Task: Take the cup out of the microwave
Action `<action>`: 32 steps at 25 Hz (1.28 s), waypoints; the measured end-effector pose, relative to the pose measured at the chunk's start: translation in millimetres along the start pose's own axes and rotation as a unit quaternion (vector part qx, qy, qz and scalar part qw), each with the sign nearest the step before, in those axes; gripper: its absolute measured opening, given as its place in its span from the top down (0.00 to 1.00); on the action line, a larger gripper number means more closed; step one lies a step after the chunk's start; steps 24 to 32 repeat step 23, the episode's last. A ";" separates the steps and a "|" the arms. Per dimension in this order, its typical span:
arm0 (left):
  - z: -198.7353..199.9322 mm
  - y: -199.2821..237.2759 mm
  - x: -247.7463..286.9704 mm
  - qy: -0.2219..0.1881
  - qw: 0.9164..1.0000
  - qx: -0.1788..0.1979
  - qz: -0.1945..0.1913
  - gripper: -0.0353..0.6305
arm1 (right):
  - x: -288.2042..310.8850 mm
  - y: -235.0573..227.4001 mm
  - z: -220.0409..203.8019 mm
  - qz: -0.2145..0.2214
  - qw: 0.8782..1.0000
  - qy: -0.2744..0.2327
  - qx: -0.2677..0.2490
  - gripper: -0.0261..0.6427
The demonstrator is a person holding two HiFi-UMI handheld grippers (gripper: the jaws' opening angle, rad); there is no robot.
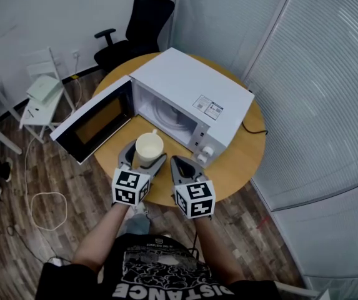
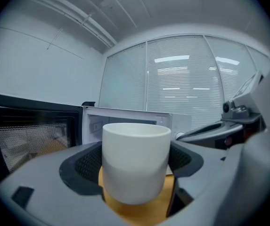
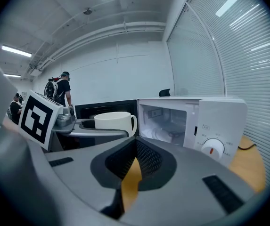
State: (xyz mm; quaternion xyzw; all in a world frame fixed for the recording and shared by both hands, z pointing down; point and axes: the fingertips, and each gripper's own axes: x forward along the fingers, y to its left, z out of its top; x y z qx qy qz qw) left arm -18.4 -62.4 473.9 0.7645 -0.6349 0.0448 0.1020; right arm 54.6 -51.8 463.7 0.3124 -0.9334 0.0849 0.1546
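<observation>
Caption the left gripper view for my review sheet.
Left gripper grips the white cup between its jaws, with the open microwave behind.

1. cup (image 1: 149, 147): plain cream-white;
2. microwave (image 1: 188, 83): white, its door window black;
3. table (image 1: 244, 158): honey-coloured wood;
4. left gripper (image 1: 145, 153), right gripper (image 1: 177, 162): grey, with black-and-white square markers;
5. chair (image 1: 142, 17): black.

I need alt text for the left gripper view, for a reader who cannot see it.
A white cup is held between the jaws of the left gripper, over the wooden table. Behind it stands a white microwave with its door open.
</observation>
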 end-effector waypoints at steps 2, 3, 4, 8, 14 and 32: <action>1.4 -1.9 -1.1 -0.001 1.000 0.001 0.002 0.31 | -2.2 -1.7 0.9 -0.001 1.000 -0.002 -0.001 0.94; 1.8 -2.7 -1.8 -0.001 1.000 0.001 0.002 0.31 | -3.2 -2.4 1.1 -0.002 1.000 -0.003 -0.001 0.94; 1.8 -3.3 -2.6 -0.002 1.000 0.000 0.003 0.31 | -4.1 -2.8 0.9 -0.002 1.000 -0.004 -0.002 0.94; -0.4 -5.0 -3.7 -0.003 1.000 -0.001 0.005 0.31 | -6.2 -3.3 -1.2 0.000 1.000 -0.005 -0.003 0.94; -2.0 -9.8 -3.7 -0.001 1.000 -0.002 0.005 0.31 | -8.0 -6.4 -0.7 0.001 1.000 -0.007 -0.002 0.94; -1.8 -9.0 1.2 0.000 1.000 -0.002 0.005 0.31 | -4.7 -9.8 -1.3 0.001 1.000 -0.005 -0.003 0.94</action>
